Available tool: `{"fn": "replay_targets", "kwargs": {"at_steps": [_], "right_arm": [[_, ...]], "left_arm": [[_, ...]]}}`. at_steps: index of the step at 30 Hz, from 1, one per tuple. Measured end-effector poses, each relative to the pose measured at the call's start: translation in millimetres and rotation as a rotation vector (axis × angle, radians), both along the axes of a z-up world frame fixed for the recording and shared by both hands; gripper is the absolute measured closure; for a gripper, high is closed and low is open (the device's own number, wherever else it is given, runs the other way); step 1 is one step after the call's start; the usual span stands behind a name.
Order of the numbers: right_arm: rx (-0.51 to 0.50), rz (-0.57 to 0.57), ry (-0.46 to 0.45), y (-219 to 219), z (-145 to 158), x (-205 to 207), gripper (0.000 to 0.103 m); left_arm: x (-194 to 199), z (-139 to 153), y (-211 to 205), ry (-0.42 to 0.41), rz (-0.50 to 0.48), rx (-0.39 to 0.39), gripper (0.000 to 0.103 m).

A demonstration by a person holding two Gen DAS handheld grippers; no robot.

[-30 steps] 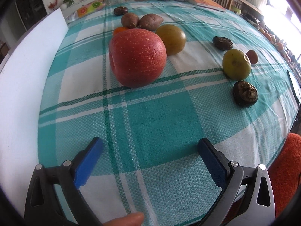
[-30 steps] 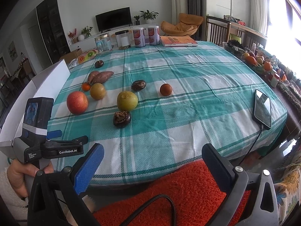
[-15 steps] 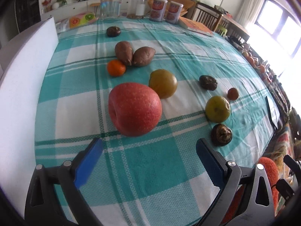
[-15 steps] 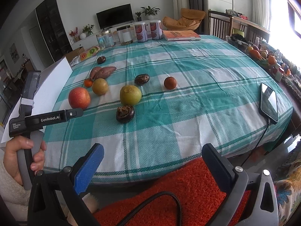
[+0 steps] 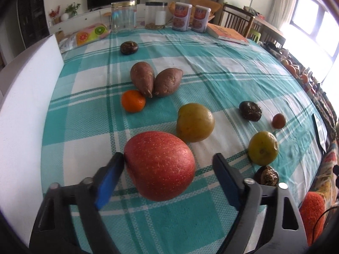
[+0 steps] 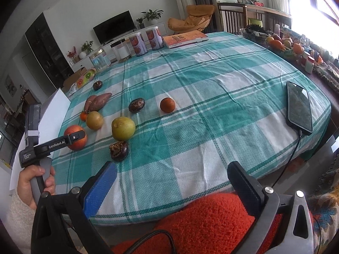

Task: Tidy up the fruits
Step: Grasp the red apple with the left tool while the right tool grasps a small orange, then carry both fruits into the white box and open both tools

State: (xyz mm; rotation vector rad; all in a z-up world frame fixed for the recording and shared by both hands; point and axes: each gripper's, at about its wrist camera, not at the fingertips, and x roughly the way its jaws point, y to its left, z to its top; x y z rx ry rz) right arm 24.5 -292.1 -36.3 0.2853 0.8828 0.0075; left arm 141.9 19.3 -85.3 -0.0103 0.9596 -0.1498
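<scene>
Left wrist – jaws now flank apple (image 5: 160, 165).

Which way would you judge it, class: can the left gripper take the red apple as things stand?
Probably yes. The left gripper has its jaws open around the red apple, one jaw at its side, nothing between.

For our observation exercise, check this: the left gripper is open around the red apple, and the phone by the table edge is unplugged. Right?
Not quite. The phone is plugged into a cable, as the right wrist view shows. The left gripper is indeed open around the red apple.
</scene>
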Motion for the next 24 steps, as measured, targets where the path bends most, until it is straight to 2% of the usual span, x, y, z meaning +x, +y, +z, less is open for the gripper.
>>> {"fn": "replay_targets", "kwargs": {"at_steps": [3,5,6,7,9,12,13,14,18,24], "right_arm": [[0.050,0.024,0.030,-13,-11,52,0.001],[0.075,0.058,0.082,-13,-24,93,0.011],[0.077,0.076,0.109,-11,-32,111,0.022],[0.065,0.088,0.133,-7,-40,128,0.027],[0.038,0.107,0.177,2,-57,153,0.030],[-0.038,0.139,0.182,20,-70,170,0.053],[-0.083,0.152,0.176,26,-70,171,0.069],[-0.100,0.159,0.177,30,-71,172,0.072],[-0.042,0.158,0.155,26,-63,163,0.073],[0.066,0.142,0.093,15,-37,129,0.073]], "left_arm": [[0,5,9,-0.006,0.000,-0.050,0.046],[-2,7,16,0.004,0.008,-0.083,0.046],[-5,7,18,0.005,0.007,-0.091,0.046],[-7,7,18,0.005,0.003,-0.092,0.046],[-9,7,18,0.008,-0.002,-0.092,0.046],[-11,7,21,0.020,-0.006,-0.105,0.046],[-10,5,23,0.022,-0.010,-0.110,0.046],[-10,5,23,0.023,-0.012,-0.114,0.046],[-12,4,28,0.014,-0.004,-0.138,0.046],[-20,4,48,0.041,0.016,-0.274,0.047]]}}
